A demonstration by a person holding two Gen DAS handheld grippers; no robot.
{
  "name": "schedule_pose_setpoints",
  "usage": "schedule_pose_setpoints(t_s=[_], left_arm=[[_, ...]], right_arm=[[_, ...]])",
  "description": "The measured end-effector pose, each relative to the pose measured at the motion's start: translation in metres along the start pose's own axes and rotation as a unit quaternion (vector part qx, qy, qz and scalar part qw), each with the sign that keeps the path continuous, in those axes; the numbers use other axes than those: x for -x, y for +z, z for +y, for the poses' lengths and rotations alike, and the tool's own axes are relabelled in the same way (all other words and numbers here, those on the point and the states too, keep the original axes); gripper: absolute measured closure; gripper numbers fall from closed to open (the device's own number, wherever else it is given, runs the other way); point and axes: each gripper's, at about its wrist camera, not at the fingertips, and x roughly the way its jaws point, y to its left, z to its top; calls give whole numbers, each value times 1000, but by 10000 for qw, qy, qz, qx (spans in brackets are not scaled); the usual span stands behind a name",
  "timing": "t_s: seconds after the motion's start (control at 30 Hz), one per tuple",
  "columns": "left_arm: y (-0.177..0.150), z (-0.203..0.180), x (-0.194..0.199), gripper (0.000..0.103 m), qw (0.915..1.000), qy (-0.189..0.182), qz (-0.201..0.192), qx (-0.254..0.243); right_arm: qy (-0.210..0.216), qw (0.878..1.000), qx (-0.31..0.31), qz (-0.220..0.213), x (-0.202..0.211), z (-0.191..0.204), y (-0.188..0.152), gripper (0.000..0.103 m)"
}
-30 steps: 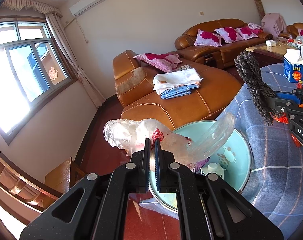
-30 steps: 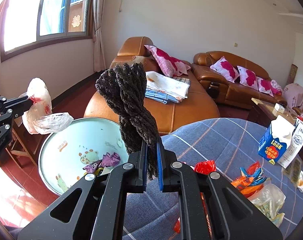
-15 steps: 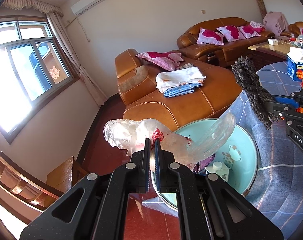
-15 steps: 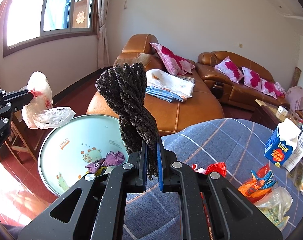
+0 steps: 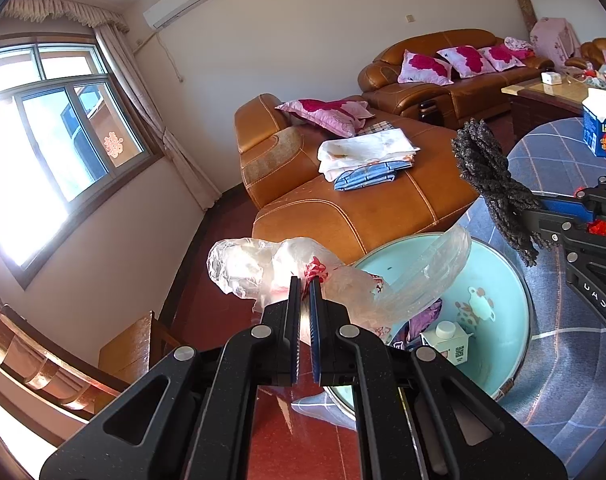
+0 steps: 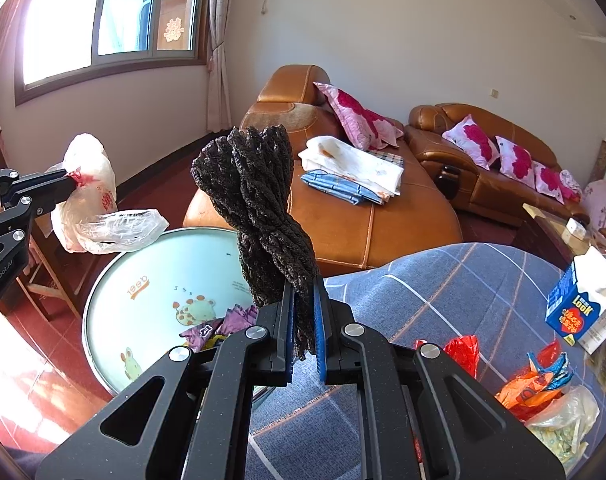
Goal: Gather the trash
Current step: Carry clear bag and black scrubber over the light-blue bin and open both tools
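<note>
Both tools had drifted a little toward the basin over the last second, and the worktop's milk carton slid toward the edge of our left view. We kept the left tool (image 5: 304, 280) clenched on the crumpled plastic bag (image 5: 263, 268), which hung just past the basin (image 5: 499, 280) rim at about 10 o'clock, with its clear tail reaching over the rim. Our right tool (image 6: 303, 312) stayed clamped on the dark twisted bundle (image 6: 259, 208), held upright above the edge where the worktop (image 6: 443, 292) meets the basin. Purple wrappers (image 6: 231, 320) and a small carton (image 5: 447, 340) already lay inside. We judged this the carry-and-drop step. Next we needed to bring each load over the basin's middle, then release. More wrappers (image 6: 535, 380) waited at 4 o'clock beside the milk carton (image 6: 579, 304).
</note>
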Motion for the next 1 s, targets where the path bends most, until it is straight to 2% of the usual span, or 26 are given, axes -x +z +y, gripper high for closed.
schedule_pose_setpoints(t_s=[1.0], left_arm=[[-2,1,-9,99,9998,-197,92,-27]], right_arm=[[276,9995,164,25,-11,8,4,94]])
